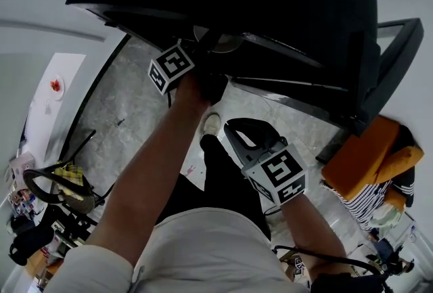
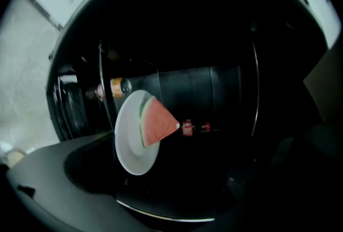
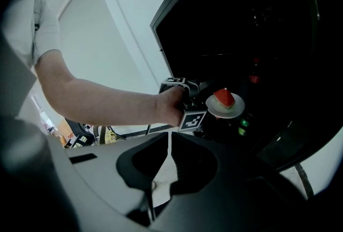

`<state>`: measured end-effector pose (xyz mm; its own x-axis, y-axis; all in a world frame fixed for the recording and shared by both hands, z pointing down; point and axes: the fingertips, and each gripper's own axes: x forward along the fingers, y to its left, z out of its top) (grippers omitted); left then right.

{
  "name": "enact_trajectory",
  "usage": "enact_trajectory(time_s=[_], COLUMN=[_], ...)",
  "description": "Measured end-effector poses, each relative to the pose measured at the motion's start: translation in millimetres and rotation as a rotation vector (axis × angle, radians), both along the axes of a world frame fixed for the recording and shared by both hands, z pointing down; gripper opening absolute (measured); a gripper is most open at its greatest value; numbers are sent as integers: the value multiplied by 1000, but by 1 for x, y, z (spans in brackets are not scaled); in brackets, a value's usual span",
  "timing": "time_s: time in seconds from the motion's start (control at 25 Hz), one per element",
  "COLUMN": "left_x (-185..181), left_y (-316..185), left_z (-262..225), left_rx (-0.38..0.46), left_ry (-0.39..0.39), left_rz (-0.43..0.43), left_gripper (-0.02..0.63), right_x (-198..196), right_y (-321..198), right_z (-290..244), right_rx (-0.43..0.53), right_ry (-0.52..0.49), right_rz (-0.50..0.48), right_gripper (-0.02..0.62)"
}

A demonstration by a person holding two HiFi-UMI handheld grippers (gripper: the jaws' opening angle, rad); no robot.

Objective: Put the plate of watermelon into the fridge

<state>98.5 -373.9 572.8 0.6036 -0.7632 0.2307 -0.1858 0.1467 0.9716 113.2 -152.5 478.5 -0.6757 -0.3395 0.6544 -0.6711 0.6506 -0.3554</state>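
A white plate with a red watermelon wedge lies on a dark shelf inside the open fridge. In the right gripper view the plate sits level, and the left gripper is just to its left. The left gripper stands open, its jaws spread wide; the plate is ahead of them and neither pad presses on it. Outside the fridge, the right gripper hangs lower and nearer the body. It is shut with nothing between its fingers. In the head view the left gripper's tips are hidden in the dark fridge.
A jar or bottle lies on the fridge shelf behind the plate, and small red items sit deeper in. An orange cushion and striped cloth are at the right. A shoe stands on the marble floor.
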Motion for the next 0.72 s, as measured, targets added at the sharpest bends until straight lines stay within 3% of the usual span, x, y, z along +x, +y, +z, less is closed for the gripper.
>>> enact_trajectory(time_s=[0.2,0.72], left_x=[8,-12], left_y=[6,29], left_z=[-2,-12], left_rx=[66,73], left_ry=[-96,-62], left_rz=[63,63], left_gripper=[597,595], right_x=[4,-14], right_y=[-2,2], right_z=[1,-5], right_rx=[-4,21], right_ry=[-4,-5], right_rz=[3,11], right_gripper=[17,17])
